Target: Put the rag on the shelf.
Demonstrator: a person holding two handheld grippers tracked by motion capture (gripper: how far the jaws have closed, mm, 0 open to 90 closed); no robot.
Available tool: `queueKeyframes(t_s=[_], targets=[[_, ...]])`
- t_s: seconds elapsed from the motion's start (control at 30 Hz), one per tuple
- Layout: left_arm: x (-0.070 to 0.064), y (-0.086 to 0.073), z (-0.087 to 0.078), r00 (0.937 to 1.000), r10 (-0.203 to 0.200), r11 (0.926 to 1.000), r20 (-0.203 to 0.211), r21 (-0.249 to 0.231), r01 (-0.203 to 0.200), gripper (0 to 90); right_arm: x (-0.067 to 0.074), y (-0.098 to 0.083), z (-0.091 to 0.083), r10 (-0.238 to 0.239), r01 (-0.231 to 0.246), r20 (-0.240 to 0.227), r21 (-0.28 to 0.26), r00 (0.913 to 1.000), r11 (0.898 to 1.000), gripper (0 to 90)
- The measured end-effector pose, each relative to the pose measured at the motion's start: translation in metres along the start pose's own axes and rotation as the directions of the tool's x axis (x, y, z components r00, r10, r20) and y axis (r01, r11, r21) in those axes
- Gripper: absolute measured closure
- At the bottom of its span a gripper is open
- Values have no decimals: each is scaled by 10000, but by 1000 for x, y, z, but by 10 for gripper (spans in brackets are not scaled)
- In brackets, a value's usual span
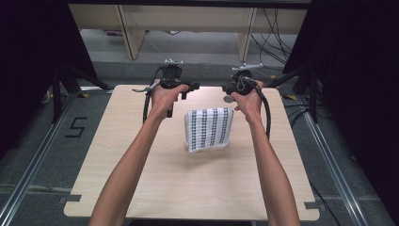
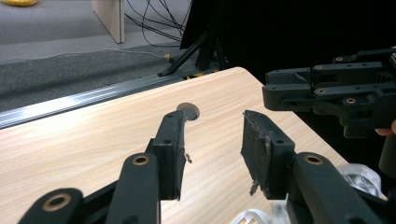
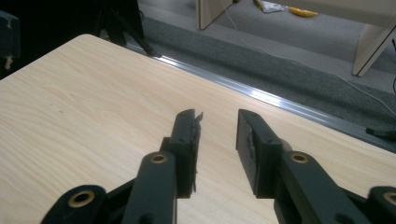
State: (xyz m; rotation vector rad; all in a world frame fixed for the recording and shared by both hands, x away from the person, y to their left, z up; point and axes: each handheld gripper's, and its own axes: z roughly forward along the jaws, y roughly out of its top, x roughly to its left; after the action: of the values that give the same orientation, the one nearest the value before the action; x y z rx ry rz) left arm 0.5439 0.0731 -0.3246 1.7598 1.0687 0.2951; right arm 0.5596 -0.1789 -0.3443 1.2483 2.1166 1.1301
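Folded white cloth with rows of black print [image 1: 209, 128] lies mid-table on the pale wooden table [image 1: 141, 188], just nearer me than both grippers. I judge it light, soft and floppy — best pinched at a corner or folded edge. My left gripper [image 2: 212, 140] and right gripper [image 3: 217, 140] both stand parted, nothing between the pads. A black "5" [image 1: 75, 127] marks the floor — the cloth's print is too small to read.
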Motion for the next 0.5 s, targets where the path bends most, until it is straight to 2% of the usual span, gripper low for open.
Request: queueKeyframes(t_s=[0.1,0.13,0.23,0.3,0.37,0.47,0.5], targets=[[0,0,-5,9999,-8,10000,101,-65,8,578,-3,0,-4,-112,111,77,79,9999,9999,658],[0,-1,-6,9999,-1,10000,125,-54,2,576,-3,0,-5,-8,7,95,148,10000,9999,651],[1,-2,-10,9998,45,10000,182,-66,-43,550,-6,-1,-11,-42,43,102,-111,9999,9999,632],[1,-3,-13,9996,16,10000,277,-74,-14,524,-7,-2,-14,176,-175,54,-81,9998,9998,619],[2,-5,-17,9991,93,9999,415,-68,-90,504,-9,-3,-15,74,-74,38,-104,10000,9999,613],[2,-10,-25,9978,20,9999,660,-155,-9,462,-10,-6,-19,204,-204,-179,14,9996,9998,584],[3,-12,-28,9974,51,9999,718,-124,-42,458,-12,-8,-19,73,-72,-252,37,9997,10000,580]])
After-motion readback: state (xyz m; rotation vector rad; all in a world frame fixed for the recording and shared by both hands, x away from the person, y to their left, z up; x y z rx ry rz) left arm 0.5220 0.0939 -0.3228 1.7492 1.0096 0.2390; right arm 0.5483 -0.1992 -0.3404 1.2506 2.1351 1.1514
